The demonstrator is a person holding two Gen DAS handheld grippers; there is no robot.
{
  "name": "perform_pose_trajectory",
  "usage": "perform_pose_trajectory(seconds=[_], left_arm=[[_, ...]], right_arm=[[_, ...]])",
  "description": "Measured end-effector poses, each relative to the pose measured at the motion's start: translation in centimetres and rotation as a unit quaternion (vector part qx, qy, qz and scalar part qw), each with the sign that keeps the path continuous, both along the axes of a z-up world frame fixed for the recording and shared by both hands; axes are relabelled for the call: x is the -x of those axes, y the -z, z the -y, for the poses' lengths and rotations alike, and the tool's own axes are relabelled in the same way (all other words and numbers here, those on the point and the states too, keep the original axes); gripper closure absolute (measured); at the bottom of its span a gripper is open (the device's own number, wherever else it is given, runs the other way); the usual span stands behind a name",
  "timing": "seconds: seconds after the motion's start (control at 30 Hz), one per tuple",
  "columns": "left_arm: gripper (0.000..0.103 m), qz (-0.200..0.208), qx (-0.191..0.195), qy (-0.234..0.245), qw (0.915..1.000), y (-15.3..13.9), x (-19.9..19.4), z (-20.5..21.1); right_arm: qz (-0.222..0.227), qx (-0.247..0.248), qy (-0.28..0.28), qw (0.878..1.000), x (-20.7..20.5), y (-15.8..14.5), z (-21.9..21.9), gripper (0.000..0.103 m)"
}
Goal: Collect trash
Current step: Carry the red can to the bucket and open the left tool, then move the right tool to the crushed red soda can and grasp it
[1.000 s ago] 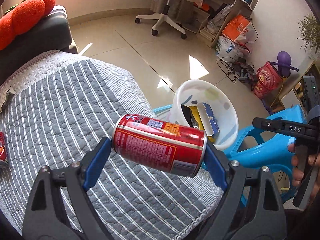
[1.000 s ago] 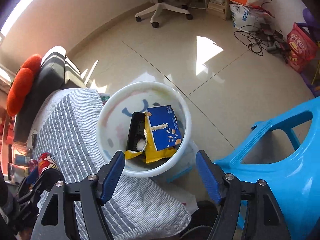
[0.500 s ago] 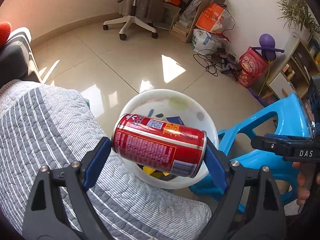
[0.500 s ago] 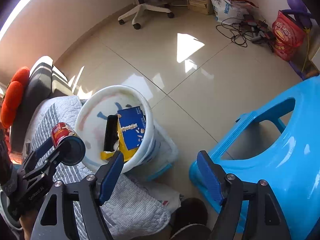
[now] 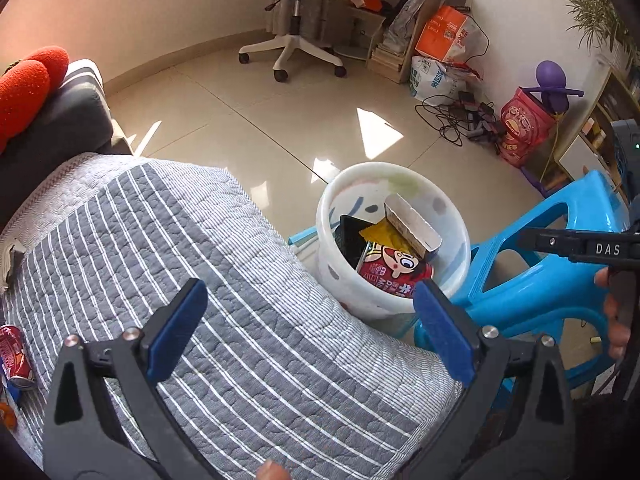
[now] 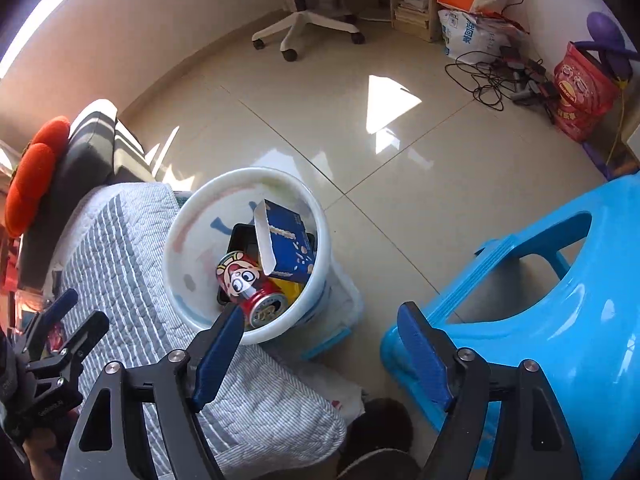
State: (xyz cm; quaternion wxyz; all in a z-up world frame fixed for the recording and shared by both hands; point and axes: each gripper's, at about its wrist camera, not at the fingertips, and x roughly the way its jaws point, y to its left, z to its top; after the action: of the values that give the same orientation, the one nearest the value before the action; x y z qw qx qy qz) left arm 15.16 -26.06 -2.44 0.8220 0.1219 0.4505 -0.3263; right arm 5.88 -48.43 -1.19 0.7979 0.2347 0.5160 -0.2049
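Left gripper: the black two-finger left gripper with blue pads (image 5: 310, 320) has just been opening and now stands spread wide with nothing between its pads; a second ago it clamped the can.
Red can: the red printed drink can (image 6: 250, 286) now lies inside the bucket, bottom end facing up, resting on the other rubbish.
Right gripper: the matching right gripper (image 6: 320, 344) has just been opening slightly; its jaws stand apart and hold nothing, above the floor between bucket and stool.
Bucket: the round white plastic bucket (image 5: 456, 226) stands on the floor, just beside the bed corner and the stool; it also holds a blue cardboard box (image 6: 286, 246), a yellow wrapper (image 5: 386, 236) and a black flat item (image 5: 350, 240).
Bed: grey quilted cover with white stripes (image 5: 224, 280), nearest the left gripper; a second crushed red can (image 5: 14, 356) lies at its left edge.
Stool: bright blue plastic stool (image 6: 568, 300), right of the bucket.
Farther: a white swivel office chair (image 5: 296, 8), tangled black cables (image 5: 460, 116) and a red bag (image 5: 524, 124) by the wall.
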Motion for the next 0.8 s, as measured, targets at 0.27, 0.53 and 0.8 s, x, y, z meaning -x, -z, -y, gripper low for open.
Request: perform_pose_trajectory(seconds=[0.27, 0.53, 0.8], left_arm=[[0.001, 0.002, -0.023, -0.050, 0.9985, -0.3, 0.1, -8.5], [0.001, -0.043, -0.026, -0.173, 0.9837, 0.9, -0.6, -18.8], [0.001, -0.069, -0.020, -0.291, 0.9539, 1.1, -1.8, -28.8]], right_arm=[[0.002, 0.012, -0.033, 0.999, -2.1, -0.8, -4.3, 0.022], [0.001, 0.014, -0.099, 0.995, -5.8, -0.8, -11.9, 0.022], [-0.010, 0.015, -0.173, 0.985, -9.2, 0.2, -20.3, 0.021]])
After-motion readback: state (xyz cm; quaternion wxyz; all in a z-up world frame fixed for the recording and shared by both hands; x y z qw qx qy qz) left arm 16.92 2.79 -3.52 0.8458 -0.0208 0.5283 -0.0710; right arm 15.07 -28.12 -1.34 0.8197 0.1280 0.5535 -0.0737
